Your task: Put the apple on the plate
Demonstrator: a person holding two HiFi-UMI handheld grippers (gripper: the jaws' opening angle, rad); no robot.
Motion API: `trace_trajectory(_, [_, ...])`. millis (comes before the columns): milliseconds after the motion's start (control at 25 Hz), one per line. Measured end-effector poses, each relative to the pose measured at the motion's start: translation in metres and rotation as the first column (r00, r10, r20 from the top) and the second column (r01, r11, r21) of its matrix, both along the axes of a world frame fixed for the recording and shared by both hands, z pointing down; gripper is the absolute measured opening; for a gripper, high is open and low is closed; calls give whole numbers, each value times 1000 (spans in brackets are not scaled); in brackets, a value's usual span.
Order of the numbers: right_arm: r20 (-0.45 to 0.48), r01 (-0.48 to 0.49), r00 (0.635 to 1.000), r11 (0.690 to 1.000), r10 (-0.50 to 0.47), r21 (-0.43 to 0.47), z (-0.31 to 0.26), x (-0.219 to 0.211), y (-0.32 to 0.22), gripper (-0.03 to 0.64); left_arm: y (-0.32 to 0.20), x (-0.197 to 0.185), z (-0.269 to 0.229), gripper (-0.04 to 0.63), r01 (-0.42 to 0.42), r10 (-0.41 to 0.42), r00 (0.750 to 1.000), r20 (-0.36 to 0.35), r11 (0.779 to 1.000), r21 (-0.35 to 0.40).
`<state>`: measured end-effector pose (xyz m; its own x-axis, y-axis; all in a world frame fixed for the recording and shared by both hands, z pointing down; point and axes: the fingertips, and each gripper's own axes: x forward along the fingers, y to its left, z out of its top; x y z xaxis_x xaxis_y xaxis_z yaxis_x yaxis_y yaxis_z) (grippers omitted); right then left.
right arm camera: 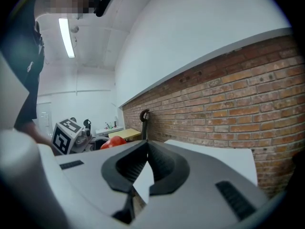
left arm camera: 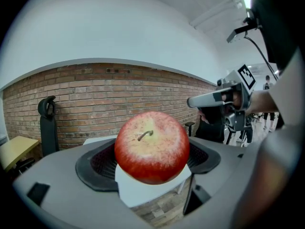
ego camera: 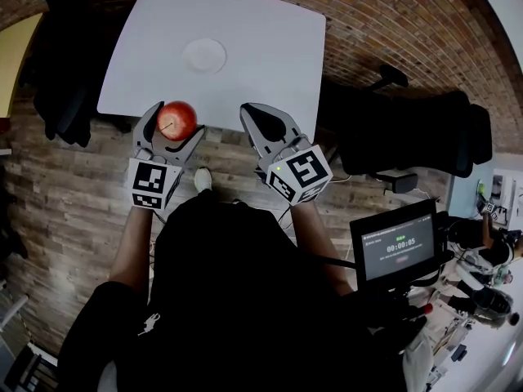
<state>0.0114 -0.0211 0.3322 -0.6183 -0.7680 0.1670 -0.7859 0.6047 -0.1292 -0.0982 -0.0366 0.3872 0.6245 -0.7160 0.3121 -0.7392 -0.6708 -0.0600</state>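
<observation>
The left gripper (ego camera: 172, 129) is pinching the apple (ego camera: 177, 120) around its middle, well apart from the plate (ego camera: 186, 55), on the person's side of it. Being round, smooth and firm, it is likely needing steady side pressure to keep from slipping. The right gripper (ego camera: 255, 121) is hanging empty, its jaws pressed together.

Timer "00:00:05" on the monitor (ego camera: 398, 249)
</observation>
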Motion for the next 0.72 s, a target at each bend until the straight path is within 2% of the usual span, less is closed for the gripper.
trace_trajectory(720, [-20,-60,998,998,60,-15,13,-35,-71,3,-77,-37,17,420,-44,44,999,-23,999,-10])
